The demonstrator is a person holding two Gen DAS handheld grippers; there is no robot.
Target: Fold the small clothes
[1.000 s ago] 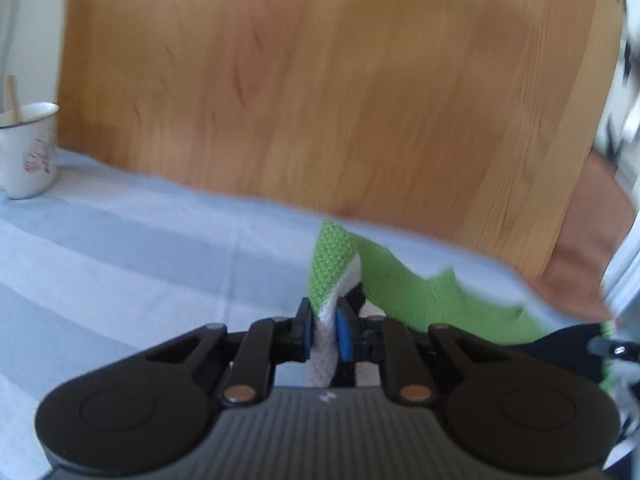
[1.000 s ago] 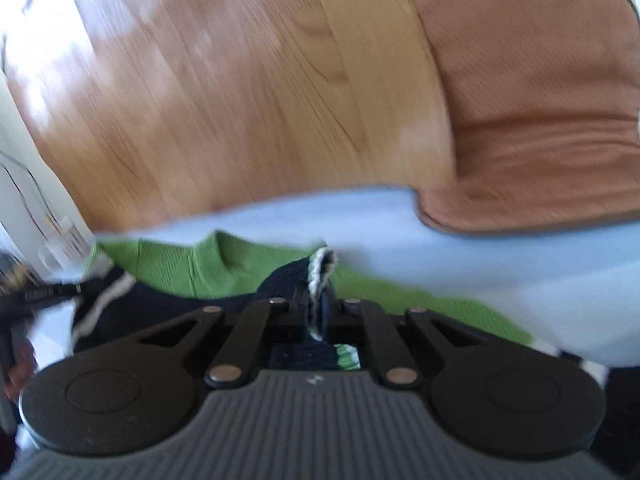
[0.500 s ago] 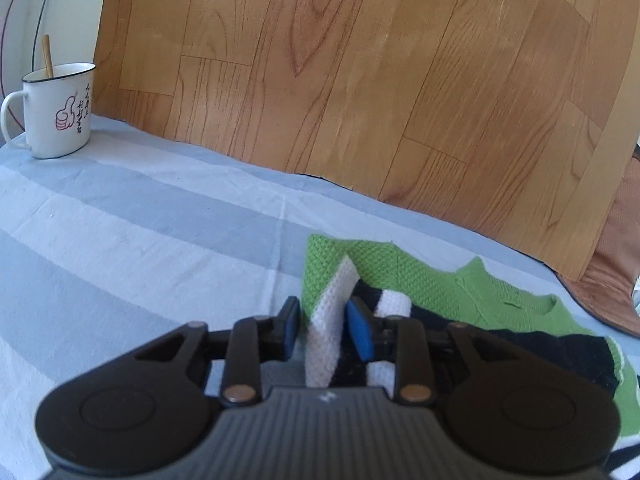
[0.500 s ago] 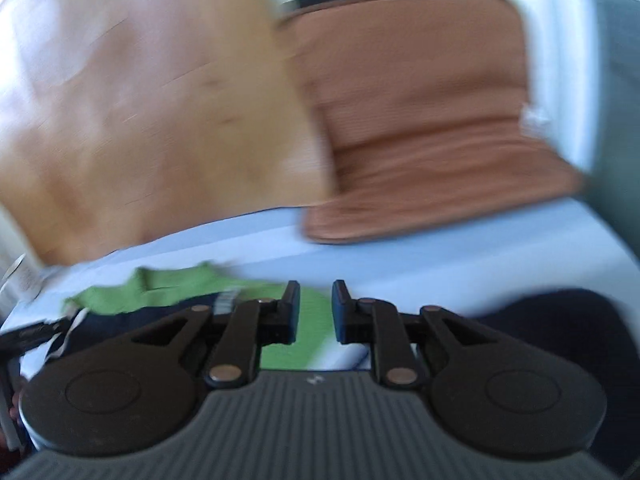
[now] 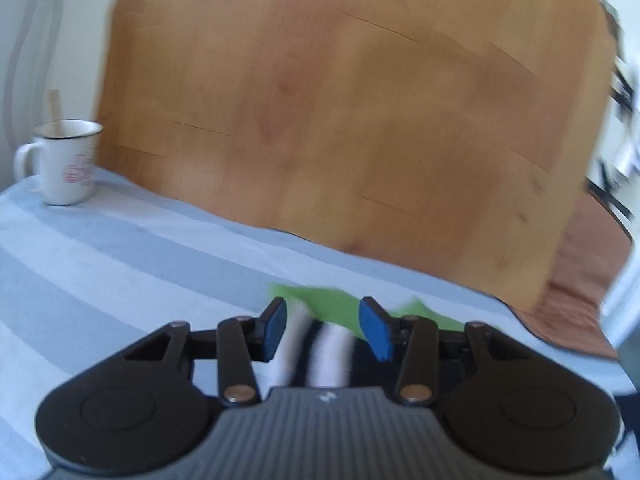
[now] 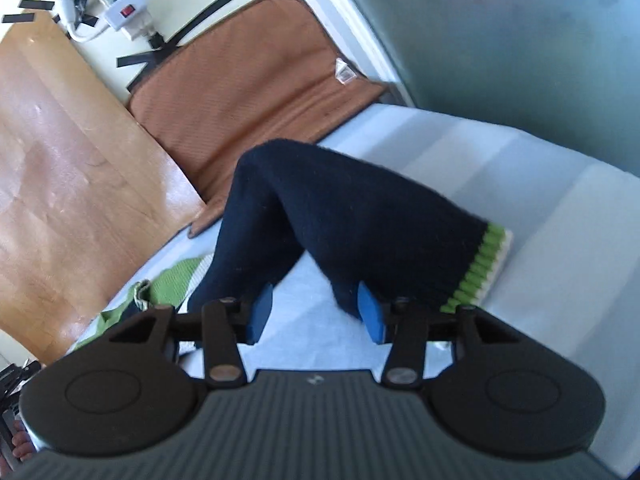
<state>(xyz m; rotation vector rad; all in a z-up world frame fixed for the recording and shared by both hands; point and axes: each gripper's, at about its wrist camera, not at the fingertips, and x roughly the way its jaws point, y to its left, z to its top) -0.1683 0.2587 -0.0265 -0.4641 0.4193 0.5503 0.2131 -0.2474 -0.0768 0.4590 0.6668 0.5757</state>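
A small knitted sweater in green, navy and white lies on the blue-striped cloth. In the left wrist view its green and white-striped part (image 5: 320, 320) sits between and just beyond my open left gripper (image 5: 323, 330), not held. In the right wrist view a bent navy sleeve (image 6: 352, 220) with a green and white cuff (image 6: 486, 268) lies just ahead of my open right gripper (image 6: 314, 314). The green body (image 6: 176, 280) shows at left.
A white enamel mug (image 5: 66, 162) with a wooden stick stands at the far left on the striped cloth (image 5: 120, 264). A wood-pattern board (image 5: 340, 120) stands behind. A brown mat (image 6: 248, 80) leans at the back right. A power strip (image 6: 120, 8) hangs on the wall.
Both grippers let go of the sweater and opened wide. The right gripper swung to the right, over the navy sleeve. The left gripper pulled back a little.
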